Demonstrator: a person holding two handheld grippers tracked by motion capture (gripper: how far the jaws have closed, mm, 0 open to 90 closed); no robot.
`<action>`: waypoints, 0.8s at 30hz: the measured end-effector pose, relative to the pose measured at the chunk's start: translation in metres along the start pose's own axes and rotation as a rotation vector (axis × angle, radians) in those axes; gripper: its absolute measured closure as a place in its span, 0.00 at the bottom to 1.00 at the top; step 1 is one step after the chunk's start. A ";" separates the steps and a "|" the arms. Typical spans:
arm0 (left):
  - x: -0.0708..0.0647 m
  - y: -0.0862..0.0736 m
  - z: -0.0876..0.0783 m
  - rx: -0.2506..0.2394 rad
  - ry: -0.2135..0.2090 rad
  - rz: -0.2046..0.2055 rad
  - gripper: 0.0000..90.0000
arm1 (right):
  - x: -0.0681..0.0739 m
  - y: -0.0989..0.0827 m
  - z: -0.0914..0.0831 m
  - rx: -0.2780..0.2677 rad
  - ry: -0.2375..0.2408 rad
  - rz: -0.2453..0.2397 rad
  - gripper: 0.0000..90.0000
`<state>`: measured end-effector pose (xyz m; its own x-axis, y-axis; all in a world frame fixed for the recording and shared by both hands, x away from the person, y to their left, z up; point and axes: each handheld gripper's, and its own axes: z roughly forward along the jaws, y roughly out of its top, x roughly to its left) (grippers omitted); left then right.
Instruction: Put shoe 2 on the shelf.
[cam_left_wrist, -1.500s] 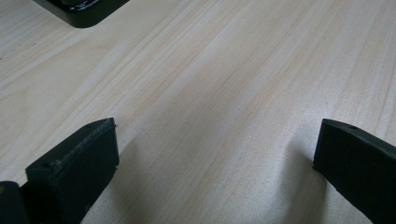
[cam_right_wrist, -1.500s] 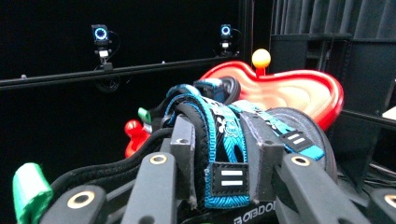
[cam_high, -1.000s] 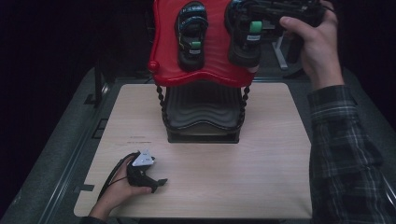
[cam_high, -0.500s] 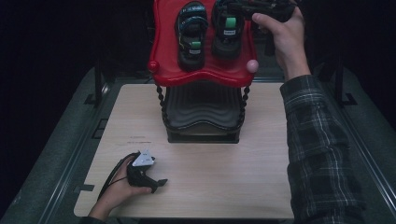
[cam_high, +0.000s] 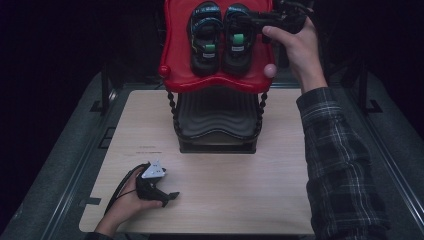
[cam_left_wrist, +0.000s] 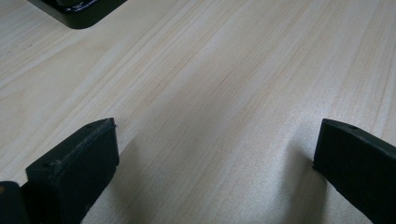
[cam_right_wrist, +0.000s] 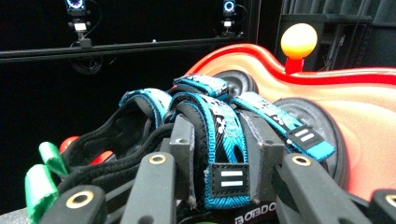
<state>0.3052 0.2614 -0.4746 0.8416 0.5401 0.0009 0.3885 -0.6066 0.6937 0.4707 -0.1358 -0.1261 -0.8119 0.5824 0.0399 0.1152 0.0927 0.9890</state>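
Observation:
Two black sandals with blue straps lie side by side on the red tray (cam_high: 216, 85) that tops a black rack. My right gripper (cam_high: 251, 21) reaches in from the right and is shut on the right sandal (cam_high: 236, 47). In the right gripper view the jaws (cam_right_wrist: 219, 140) pinch its blue-and-black strap (cam_right_wrist: 224, 135) from both sides. The left sandal (cam_high: 204, 42) sits just beside it, green tags (cam_right_wrist: 44, 175) showing. My left gripper (cam_high: 169, 196) rests on the wooden table (cam_high: 280, 200) near the front left, open, with bare wood (cam_left_wrist: 215, 116) between its fingers.
The black rack (cam_high: 217, 125) stands at the middle back of the table, its base corner (cam_left_wrist: 79, 11) ahead of the left gripper. Round knobs (cam_high: 270, 70) mark the tray's front corners. A plaid-sleeved forearm (cam_high: 335, 160) runs along the right side. Dark surroundings ring the table.
My right gripper has carried the right sandal leftward and slightly down, bringing it in beside the left sandal on the tray. The left gripper has stayed where it was.

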 end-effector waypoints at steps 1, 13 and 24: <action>0.000 0.000 0.000 0.000 0.000 0.000 0.00 | 0.001 -0.001 0.000 0.001 0.003 -0.003 0.74; 0.000 0.000 0.000 0.000 0.000 0.000 0.00 | 0.007 -0.006 -0.004 0.020 -0.011 -0.008 0.61; 0.000 0.000 0.000 -0.002 0.003 -0.002 0.00 | 0.009 -0.017 -0.038 0.016 -0.033 0.012 0.44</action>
<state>0.3051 0.2612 -0.4747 0.8401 0.5425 0.0016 0.3890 -0.6045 0.6952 0.4395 -0.1631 -0.1372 -0.7910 0.6100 0.0464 0.1341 0.0988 0.9860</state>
